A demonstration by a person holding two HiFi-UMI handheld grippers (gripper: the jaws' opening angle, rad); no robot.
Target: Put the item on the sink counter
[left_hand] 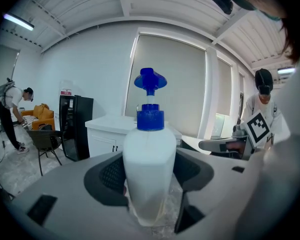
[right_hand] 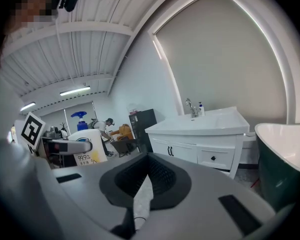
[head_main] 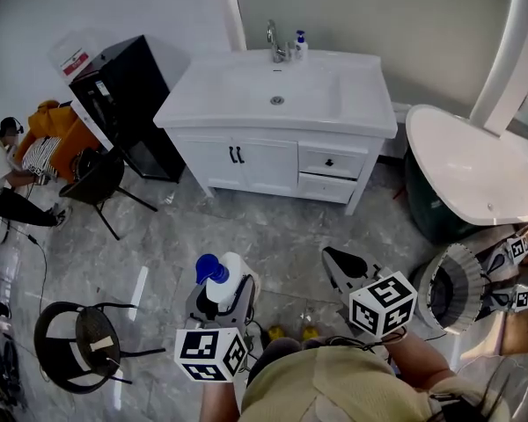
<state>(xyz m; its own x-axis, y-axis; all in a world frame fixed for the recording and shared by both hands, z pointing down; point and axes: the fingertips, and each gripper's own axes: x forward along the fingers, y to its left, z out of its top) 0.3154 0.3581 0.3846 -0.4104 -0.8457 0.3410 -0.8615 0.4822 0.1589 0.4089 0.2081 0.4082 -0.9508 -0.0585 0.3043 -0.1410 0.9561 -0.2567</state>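
A white pump bottle (head_main: 226, 281) with a blue pump head stands upright between the jaws of my left gripper (head_main: 220, 299), which is shut on its body. In the left gripper view the bottle (left_hand: 149, 169) fills the centre, pads pressed against both its sides. My right gripper (head_main: 339, 260) is held beside it on the right, shut with nothing in it; its pads (right_hand: 162, 176) nearly meet. The white sink counter (head_main: 194, 90) stands ahead across the floor, also seen as a counter (right_hand: 200, 124) in the right gripper view. A faucet (head_main: 274, 42) and a small soap bottle (head_main: 300, 44) stand at its back.
A white bathtub (head_main: 471, 161) lies to the right of the vanity. A black cabinet (head_main: 128, 104) stands to its left, with two black chairs (head_main: 97, 178) (head_main: 79, 337) on the marble floor. A person (head_main: 4, 170) sits at far left. Another pair of marker cubes (head_main: 517, 275) shows at right.
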